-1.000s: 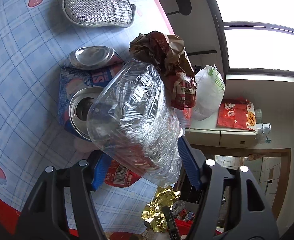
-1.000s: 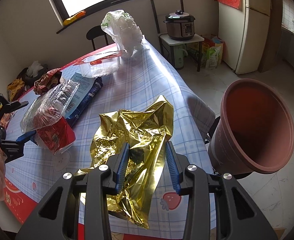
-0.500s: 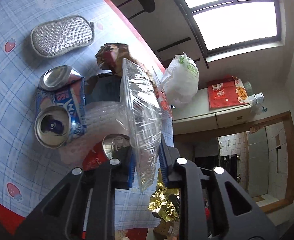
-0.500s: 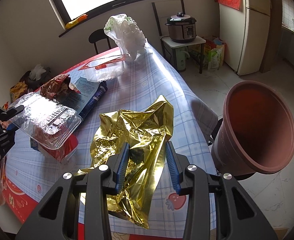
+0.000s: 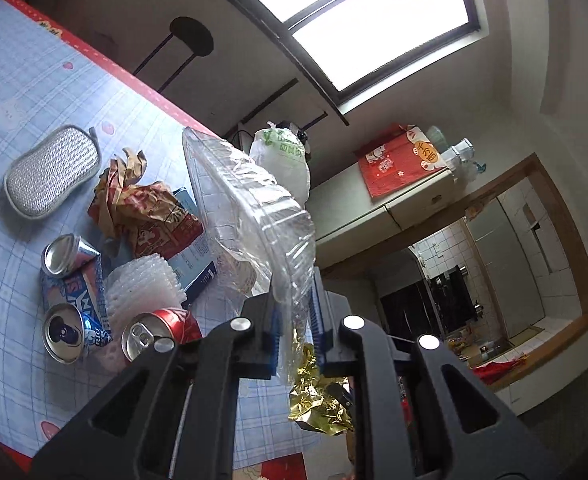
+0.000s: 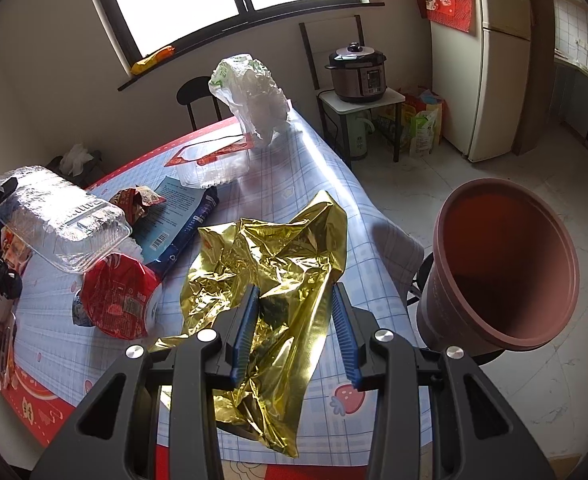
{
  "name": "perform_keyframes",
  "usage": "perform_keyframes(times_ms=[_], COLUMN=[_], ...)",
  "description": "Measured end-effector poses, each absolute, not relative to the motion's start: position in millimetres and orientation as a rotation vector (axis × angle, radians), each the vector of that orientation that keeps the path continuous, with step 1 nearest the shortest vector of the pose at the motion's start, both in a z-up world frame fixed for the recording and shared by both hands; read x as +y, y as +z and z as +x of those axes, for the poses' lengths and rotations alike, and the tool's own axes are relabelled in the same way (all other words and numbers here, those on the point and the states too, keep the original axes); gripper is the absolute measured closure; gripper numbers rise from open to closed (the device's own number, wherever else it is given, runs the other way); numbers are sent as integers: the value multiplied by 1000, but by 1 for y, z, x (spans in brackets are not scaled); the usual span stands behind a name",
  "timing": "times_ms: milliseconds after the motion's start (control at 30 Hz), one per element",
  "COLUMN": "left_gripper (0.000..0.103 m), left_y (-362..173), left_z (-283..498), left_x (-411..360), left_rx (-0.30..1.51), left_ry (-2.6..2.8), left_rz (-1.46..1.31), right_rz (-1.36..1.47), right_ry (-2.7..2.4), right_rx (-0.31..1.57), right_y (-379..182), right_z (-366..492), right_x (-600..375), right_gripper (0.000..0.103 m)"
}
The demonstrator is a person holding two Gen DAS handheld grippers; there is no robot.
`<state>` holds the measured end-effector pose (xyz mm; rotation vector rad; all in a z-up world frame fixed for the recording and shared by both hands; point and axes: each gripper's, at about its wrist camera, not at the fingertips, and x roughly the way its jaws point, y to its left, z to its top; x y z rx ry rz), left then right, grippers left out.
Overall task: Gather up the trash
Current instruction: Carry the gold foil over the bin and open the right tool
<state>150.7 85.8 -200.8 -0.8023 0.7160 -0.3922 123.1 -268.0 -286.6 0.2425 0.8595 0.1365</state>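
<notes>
The left gripper (image 5: 296, 330) is pinched tight on the edge of a clear plastic box (image 5: 250, 216), and its jaws have just been closing on that edge. The box is up in the air above the desk (image 5: 10, 92), tipped on its side. It looks very light and thin, so it may bend or crackle, and it could slip because it is smooth. The rim is a good place to hold it, since the rim is flat and a bit stiffer. The right gripper (image 6: 294, 330) is squeezing a gold foil wrapper (image 6: 270, 264), which hangs between its blue pads and drapes down over the near side of the desk. The foil is soft, crinkly and light, so it will flop and could tear, and a bunched-up part is best to grab. Just to the right, off the desk, waits a brown bin (image 6: 502, 268) with its mouth open toward the grippers. That is likely where the trash goes. More trash lies on the desk: crushed cans (image 5: 70, 292), a brown paper wrapper (image 5: 142, 208), a red cup lid (image 6: 120, 300), another clear tray (image 6: 214, 166) and a white plastic bag (image 6: 250, 96). A grey sponge (image 5: 50, 172) is there too. What is inside the clear box is hard to see through the shiny plastic. The bottom of the bin is hidden.
</notes>
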Motion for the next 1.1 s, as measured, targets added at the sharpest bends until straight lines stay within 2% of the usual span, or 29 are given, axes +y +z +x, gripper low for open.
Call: perform_keyframes(times_ms=[200, 733, 1100], left_gripper=[87, 87, 87], left_y=[-181, -181, -187], left_z=[132, 105, 101], left_x=[90, 134, 106], left_rx=[690, 690, 702], left_ry=[-417, -476, -541], left_rz=[-657, -516, -497], right_rz=[242, 268, 284], right_ry=[91, 29, -20], right_rx=[842, 818, 787], right_y=[-276, -266, -253], right_z=[111, 95, 80], right_x=[-268, -227, -256], right_gripper=[65, 65, 65])
